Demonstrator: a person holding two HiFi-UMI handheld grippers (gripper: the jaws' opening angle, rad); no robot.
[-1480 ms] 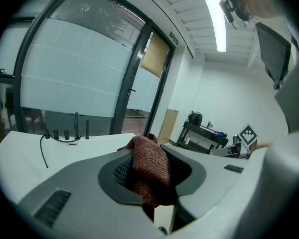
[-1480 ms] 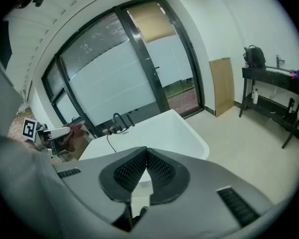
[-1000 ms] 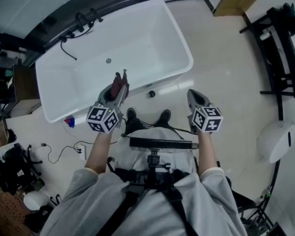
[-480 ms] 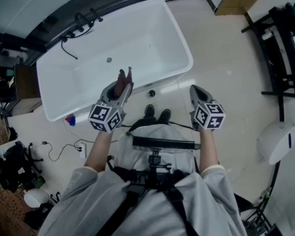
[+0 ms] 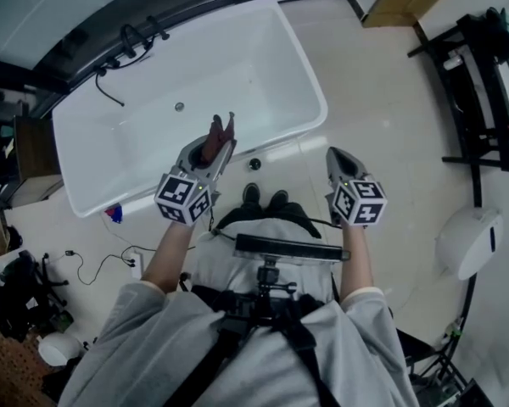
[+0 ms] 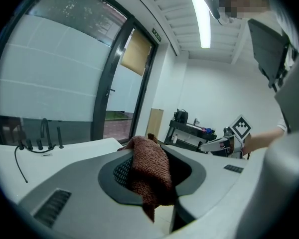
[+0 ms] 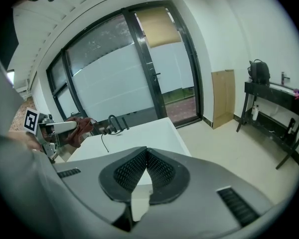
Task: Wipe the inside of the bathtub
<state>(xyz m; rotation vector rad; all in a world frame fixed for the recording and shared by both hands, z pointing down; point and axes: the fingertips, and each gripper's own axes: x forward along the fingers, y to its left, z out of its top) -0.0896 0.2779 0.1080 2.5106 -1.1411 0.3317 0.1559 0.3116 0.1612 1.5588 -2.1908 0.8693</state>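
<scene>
A white bathtub (image 5: 297,75) stands on the tiled floor in front of me, its inside bare, with a drain (image 5: 180,107) near the far wall. My left gripper (image 5: 219,142) is shut on a reddish-brown cloth (image 5: 215,131) and hangs over the tub's near rim. The left gripper view shows the cloth (image 6: 148,176) bunched between the jaws, its end hanging down. My right gripper (image 5: 332,157) is shut with nothing in it, held over the floor to the right of the tub. Its pads (image 7: 157,169) meet at the tips in the right gripper view.
Black taps and a hose (image 5: 123,45) sit at the tub's far left rim, by a glazed wall. A black rack (image 5: 483,83) stands at the right, a white round object (image 5: 471,240) below it. Cables (image 5: 93,265) and a small blue thing (image 5: 112,214) lie left of the tub.
Both grippers have risen slightly and moved a little toward the tub. The cloth stays clamped in the left one.
</scene>
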